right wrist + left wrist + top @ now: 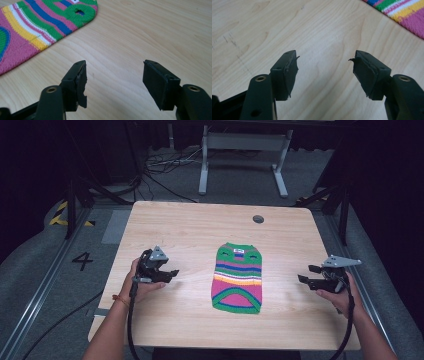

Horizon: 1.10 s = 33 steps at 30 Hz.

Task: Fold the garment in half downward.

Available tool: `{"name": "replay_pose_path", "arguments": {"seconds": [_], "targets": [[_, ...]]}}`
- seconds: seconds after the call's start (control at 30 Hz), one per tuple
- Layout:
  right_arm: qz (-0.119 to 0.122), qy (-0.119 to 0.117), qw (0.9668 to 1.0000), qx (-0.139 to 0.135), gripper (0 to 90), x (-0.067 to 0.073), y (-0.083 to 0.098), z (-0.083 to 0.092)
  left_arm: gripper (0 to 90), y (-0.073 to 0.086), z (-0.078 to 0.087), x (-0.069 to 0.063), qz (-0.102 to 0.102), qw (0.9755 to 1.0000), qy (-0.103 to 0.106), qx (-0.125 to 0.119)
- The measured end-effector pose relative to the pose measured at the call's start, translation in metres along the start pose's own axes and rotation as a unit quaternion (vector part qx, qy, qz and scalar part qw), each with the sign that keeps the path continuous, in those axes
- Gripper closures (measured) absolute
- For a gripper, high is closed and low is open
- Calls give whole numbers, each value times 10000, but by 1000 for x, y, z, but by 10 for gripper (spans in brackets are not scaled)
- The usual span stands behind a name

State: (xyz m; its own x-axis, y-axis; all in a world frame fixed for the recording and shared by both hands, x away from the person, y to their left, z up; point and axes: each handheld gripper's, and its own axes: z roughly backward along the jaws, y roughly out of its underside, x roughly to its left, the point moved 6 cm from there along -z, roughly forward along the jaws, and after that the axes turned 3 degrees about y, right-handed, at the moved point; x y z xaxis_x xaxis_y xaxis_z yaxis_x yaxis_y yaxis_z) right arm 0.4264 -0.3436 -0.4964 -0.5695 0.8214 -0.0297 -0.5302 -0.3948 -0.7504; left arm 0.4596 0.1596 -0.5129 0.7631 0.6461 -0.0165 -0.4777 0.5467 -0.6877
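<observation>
On the left side of the wooden table point(165, 227), a hand holds the left gripper point(170, 274). Its 2 black jaws are wide apart, with nothing between them. In the middle, a small striped knitted sweater point(238, 278) lies flat, well apart from both grippers. On the right, near the table edge, the right gripper point(306, 274) is spread wide too, and holds nothing.

A black number 4 point(82, 261) is marked on the grey floor point(60, 285) left of the table point(165, 225).
</observation>
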Motion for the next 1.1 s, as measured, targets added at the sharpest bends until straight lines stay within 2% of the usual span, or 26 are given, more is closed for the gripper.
{"name": "replay_pose_path", "arguments": {"seconds": [0.07, 0.17, 0.23, 0.27, 0.33, 0.37, 0.43, 0.47, 0.5, 0.57, 0.6, 0.7, 0.73, 0.9, 1.0, 1.07, 1.1], "targets": [[73, -57, 9999, -92, 445, 4, -10, -8, 396, -8, -7, 0, -67, 10000, 26, 3], [318, -25, 9993, -187, 503, 12, -29, -30, 424, -22, -23, -1, -189, 9998, -19, -47], [347, -120, 9992, -163, 521, 18, -40, -44, 429, -33, -33, -1, -153, 9999, 41, -34], [397, -141, 9990, -167, 539, 22, -46, -52, 428, -33, -33, -1, -153, 9999, 41, -34], [398, -219, 9989, -104, 557, 26, -54, -66, 432, -47, -48, -3, -207, 9998, 63, 32], [398, -219, 9989, -104, 557, 26, -54, -66, 433, -47, -48, -3, -207, 9998, 63, 32], [440, -282, 9986, -16, 585, 32, -64, -85, 452, -59, -60, -6, -237, 9997, 62, 38], [440, -282, 9986, -16, 585, 32, -64, -85, 450, -59, -60, -6, -237, 9997, 62, 38], [446, -298, 9985, 47, 587, 34, -71, -97, 453, -65, -67, -6, -213, 9997, 65, 27], [447, -292, 9986, 55, 592, 34, -73, -101, 457, -72, -73, -6, -251, 9997, -24, 36], [424, -324, 9986, 49, 601, 35, -76, -105, 463, -75, -77, -7, -163, 9998, 64, 40], [377, -328, 9987, 57, 610, 36, -85, -115, 483, -87, -88, -8, -168, 9998, 45, -65], [359, -363, 9987, 29, 614, 36, -88, -119, 495, -88, -91, -7, -174, 9998, 55, -27], [205, -367, 9989, 198, 634, 31, -92, -137, 501, -100, -107, -3, 55, 9999, 81, -36], [79, -387, 9990, 223, 648, 29, -93, -147, 497, -110, -118, 0, 141, 9999, -14, -72], [21, -384, 9989, 271, 647, 29, -93, -155, 496, -115, -125, -1, 249, 9994, 116, -193], [18, -356, 9989, 298, 648, 30, -93, -157, 498, -117, -127, -2, 256, 9995, 126, -168]]}}
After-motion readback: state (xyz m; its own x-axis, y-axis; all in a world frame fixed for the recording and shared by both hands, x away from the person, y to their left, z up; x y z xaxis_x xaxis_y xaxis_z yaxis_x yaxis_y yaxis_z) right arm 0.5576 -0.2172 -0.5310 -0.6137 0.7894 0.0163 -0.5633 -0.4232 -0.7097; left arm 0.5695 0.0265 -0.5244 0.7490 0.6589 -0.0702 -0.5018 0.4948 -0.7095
